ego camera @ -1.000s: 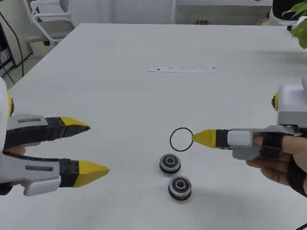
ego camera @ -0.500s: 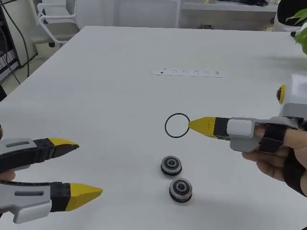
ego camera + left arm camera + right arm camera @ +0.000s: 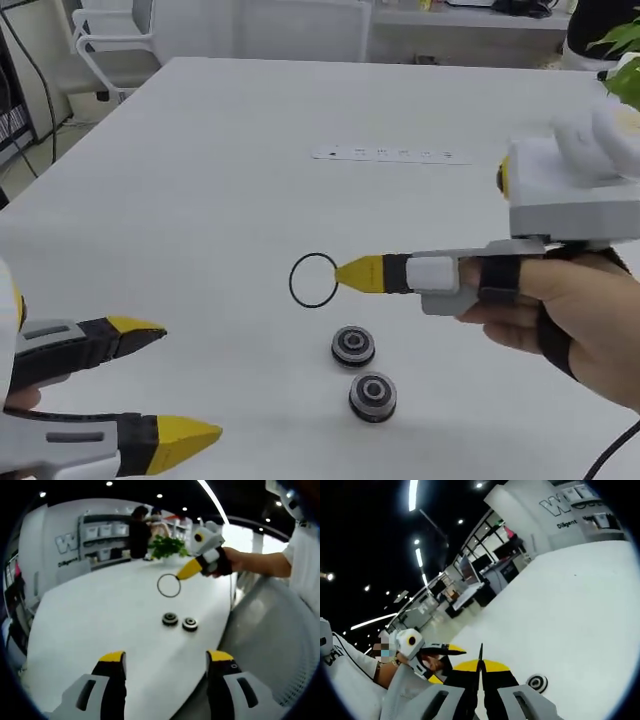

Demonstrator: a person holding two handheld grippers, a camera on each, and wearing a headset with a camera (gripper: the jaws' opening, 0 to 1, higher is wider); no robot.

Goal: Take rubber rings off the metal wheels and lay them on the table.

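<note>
On the worktop (image 3: 200, 180): white and wide, it bears two metal wheels toward the person's side, with bare surface all round them.
Left claw (image 3: 188, 380): jaws wide apart and holding nothing, low at the near left, well apart from the wheels.
Right claw (image 3: 345, 273): jaws pressed together on the rubber ring, pinching one spot of its edge. In the right gripper view a thin dark line rises from between the tips.
Wheels: the far wheel (image 3: 353, 344) and the near wheel (image 3: 373, 394) lie flat, just beside each other, on the near side of the right claw's tip.
Rubber ring (image 3: 291, 280): a thin black loop, off its wheel, standing out from the right claw's tip beyond the wheels. I cannot tell whether it touches the worktop.
Step in hand: laying this ring down, by my reading. Bring the loop flat onto bare worktop clear of both wheels. Part the jaws gently, then draw straight back, so the limp rubber neither clings to a jaw nor drags onto a wheel.
Holders: the worktop alone carries the parts. Each wheel seems to hold a dark band round its rim, so two rings are likely yet to come off.
</note>
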